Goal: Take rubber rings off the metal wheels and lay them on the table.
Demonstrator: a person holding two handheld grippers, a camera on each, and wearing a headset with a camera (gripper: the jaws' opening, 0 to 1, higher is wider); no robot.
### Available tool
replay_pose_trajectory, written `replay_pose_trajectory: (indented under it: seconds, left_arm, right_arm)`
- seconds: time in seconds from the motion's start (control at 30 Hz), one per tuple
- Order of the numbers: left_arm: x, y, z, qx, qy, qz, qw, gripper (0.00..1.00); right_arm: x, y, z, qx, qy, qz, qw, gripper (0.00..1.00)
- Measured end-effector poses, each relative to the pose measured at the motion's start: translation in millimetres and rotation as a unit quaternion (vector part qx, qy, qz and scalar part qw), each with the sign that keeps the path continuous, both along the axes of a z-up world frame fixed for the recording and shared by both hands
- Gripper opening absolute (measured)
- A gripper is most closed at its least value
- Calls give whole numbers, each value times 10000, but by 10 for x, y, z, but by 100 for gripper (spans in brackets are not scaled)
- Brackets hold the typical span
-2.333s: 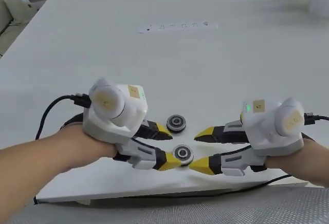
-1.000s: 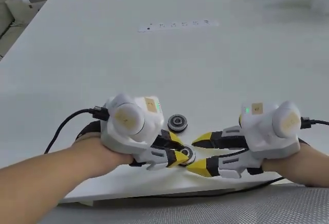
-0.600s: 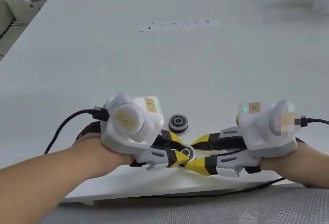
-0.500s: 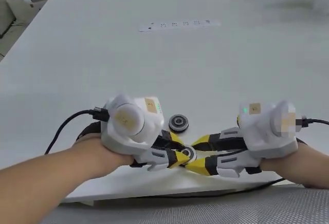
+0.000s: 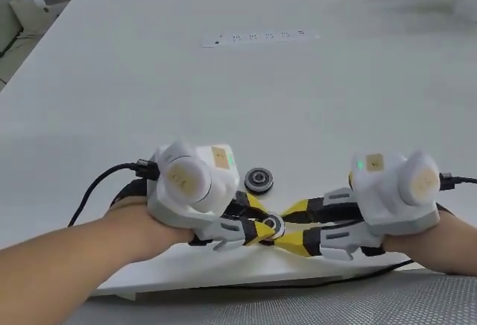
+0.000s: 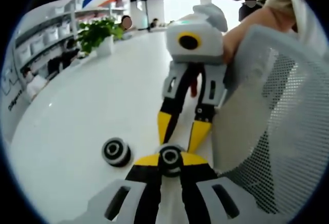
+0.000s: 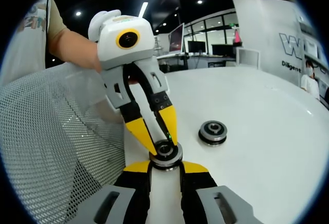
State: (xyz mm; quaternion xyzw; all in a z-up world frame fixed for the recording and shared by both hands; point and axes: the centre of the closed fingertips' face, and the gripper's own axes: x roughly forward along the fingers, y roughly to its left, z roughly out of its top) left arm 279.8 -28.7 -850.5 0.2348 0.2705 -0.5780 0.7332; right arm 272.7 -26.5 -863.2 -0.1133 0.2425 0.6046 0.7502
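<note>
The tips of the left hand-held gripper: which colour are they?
Yellow, with black just behind. The tips show best in the right gripper view.

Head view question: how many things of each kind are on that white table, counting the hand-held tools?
Metal wheels: 2, the gripped wheel and the free wheel
Hand-held tools: 2, the left tool and the right tool
Power strip: 1
Total: 5
</note>
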Motion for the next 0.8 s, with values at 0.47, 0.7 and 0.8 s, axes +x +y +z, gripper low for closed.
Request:
replay_pose_trajectory:
  seconds: [0.47, 0.7, 0.8]
  left_arm:
    - [1, 3, 1, -11, 19, 46, 10000, 13]
    - [-1, 4, 0, 4, 0, 44, 10000, 13]
    - [0, 6, -1, 21, -19, 29, 10000, 13]
  right_arm:
    - [-4, -61, -14, -177, -88, 2, 9998, 7]
    - [-1, -78, -17, -244, -81, -22, 9997, 2]
    - [17, -97, -12, -248, -65, -84, 9996, 0]
